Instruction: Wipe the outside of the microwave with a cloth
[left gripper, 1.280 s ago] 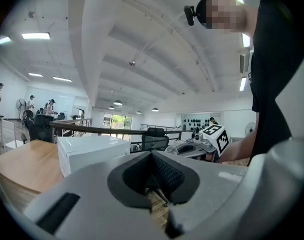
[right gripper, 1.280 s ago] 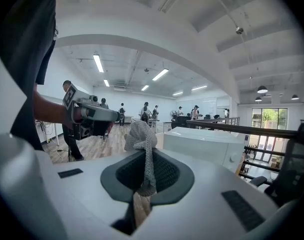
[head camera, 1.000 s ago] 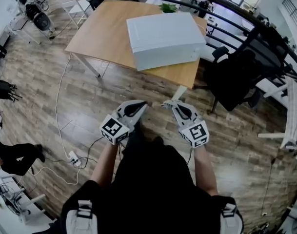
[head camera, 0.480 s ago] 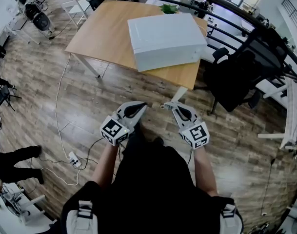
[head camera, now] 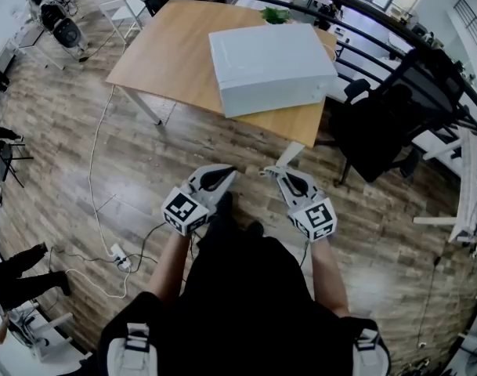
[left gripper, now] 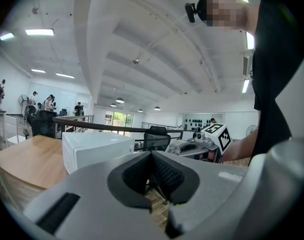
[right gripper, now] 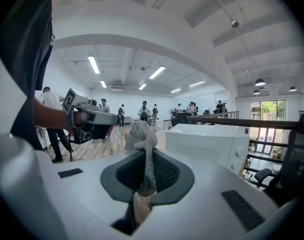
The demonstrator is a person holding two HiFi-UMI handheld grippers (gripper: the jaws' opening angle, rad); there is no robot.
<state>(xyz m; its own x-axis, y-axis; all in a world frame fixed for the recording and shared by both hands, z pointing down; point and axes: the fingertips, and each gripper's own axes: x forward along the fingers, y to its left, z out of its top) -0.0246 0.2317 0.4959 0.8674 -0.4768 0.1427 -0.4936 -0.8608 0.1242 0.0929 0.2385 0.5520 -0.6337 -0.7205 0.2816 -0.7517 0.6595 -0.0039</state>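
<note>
A wood-plank floor (head camera: pixel 74 155) spreads beneath a pale, rectangular wooden surface (head camera: pixel 164 61). On the surface's right part sits the boxy white microwave (head camera: pixel 273 65), well apart from both tools. The left tool (head camera: pixel 225 171) has its ribbed dark pads together on nothing. The right tool (head camera: pixel 268 171) is clamped on a grey knitted cloth (right gripper: pixel 142 139), bunched above the pads; its lower end is perhaps tucked below them.
</note>
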